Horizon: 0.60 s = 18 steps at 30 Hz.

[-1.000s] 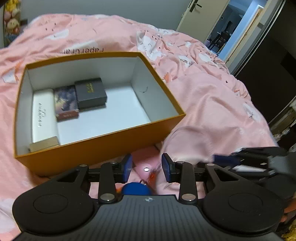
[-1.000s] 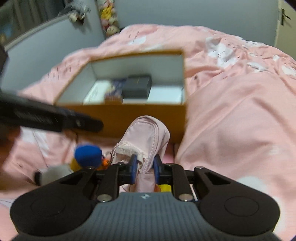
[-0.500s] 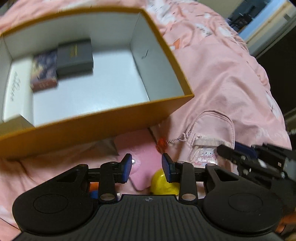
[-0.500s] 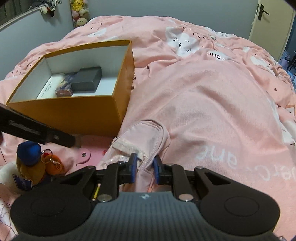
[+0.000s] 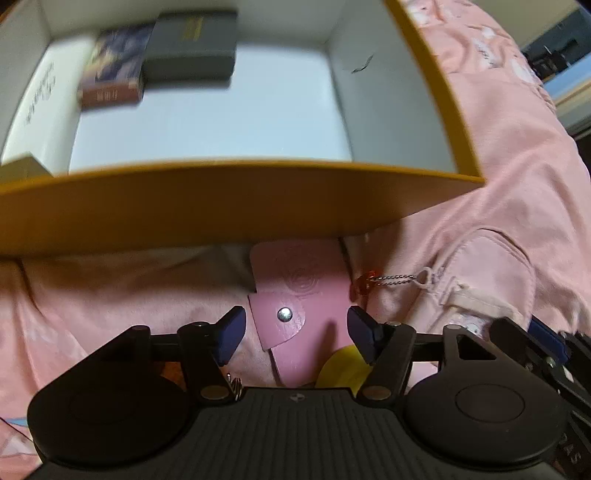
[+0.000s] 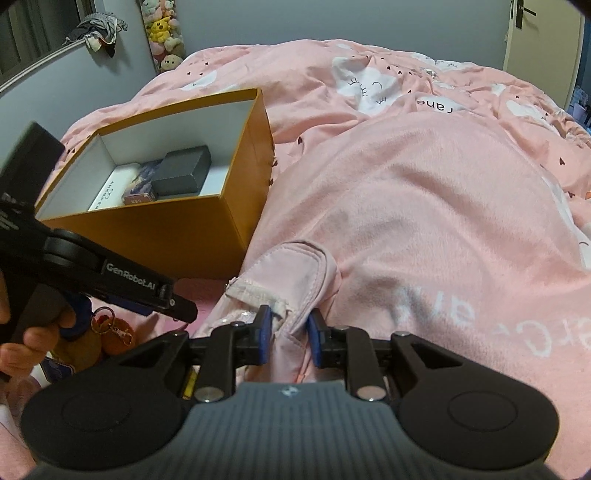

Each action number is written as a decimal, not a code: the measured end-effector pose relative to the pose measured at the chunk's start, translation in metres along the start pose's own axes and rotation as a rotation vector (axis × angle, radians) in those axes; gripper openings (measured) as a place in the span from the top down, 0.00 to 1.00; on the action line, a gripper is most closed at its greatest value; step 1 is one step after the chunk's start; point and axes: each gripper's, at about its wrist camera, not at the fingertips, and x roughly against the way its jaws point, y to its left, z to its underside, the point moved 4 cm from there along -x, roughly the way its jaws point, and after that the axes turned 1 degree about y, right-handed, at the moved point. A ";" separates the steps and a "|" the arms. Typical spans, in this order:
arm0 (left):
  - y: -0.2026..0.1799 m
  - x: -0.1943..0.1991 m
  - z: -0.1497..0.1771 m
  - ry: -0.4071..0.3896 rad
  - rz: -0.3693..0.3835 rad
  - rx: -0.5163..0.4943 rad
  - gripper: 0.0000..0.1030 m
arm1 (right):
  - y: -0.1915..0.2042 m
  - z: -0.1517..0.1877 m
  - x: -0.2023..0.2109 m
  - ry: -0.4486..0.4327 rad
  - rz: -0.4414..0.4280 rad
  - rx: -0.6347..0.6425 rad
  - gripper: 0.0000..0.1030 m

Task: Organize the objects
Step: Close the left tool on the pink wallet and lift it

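An open orange box (image 5: 229,206) (image 6: 155,229) stands on the pink bed. Inside lie a dark grey box (image 5: 192,48) (image 6: 183,173), a purple card box (image 5: 114,70) and a white box (image 5: 37,99). A pink snap wallet (image 5: 299,299) lies in front of the orange box. My left gripper (image 5: 295,332) is open, with its jaws on either side of the wallet's flap. My right gripper (image 6: 290,336) is shut on a pale pink pouch (image 6: 291,277) (image 5: 487,273), which has a bead chain and an orange charm (image 5: 365,280).
A yellow object (image 5: 340,369) lies under the left gripper. A plush keychain with a blue cap (image 6: 107,332) lies left of the pouch. The pink duvet (image 6: 424,203) covers the bed. Stuffed toys (image 6: 164,33) hang on the far wall. A door (image 6: 539,33) is at the right.
My left gripper has moved down and forward to the pink wallet and opened wider around it. My right gripper has stayed shut on the pouch and shifted little.
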 end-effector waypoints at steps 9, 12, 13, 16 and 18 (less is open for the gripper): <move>0.009 -0.024 -0.003 0.049 0.023 0.072 0.25 | -0.005 0.000 -0.007 0.013 -0.012 -0.020 0.76; 0.012 -0.029 -0.003 0.047 0.042 0.088 0.23 | -0.007 0.001 -0.009 0.020 -0.012 -0.027 0.75; 0.012 -0.030 -0.004 0.047 0.048 0.089 0.22 | -0.007 0.001 -0.010 0.021 -0.011 -0.028 0.75; 0.012 -0.030 -0.002 0.039 0.068 0.087 0.26 | -0.007 0.001 -0.011 0.023 -0.010 -0.033 0.75; 0.013 -0.026 -0.001 0.031 0.066 0.083 0.35 | -0.007 0.000 -0.012 0.022 -0.007 -0.030 0.75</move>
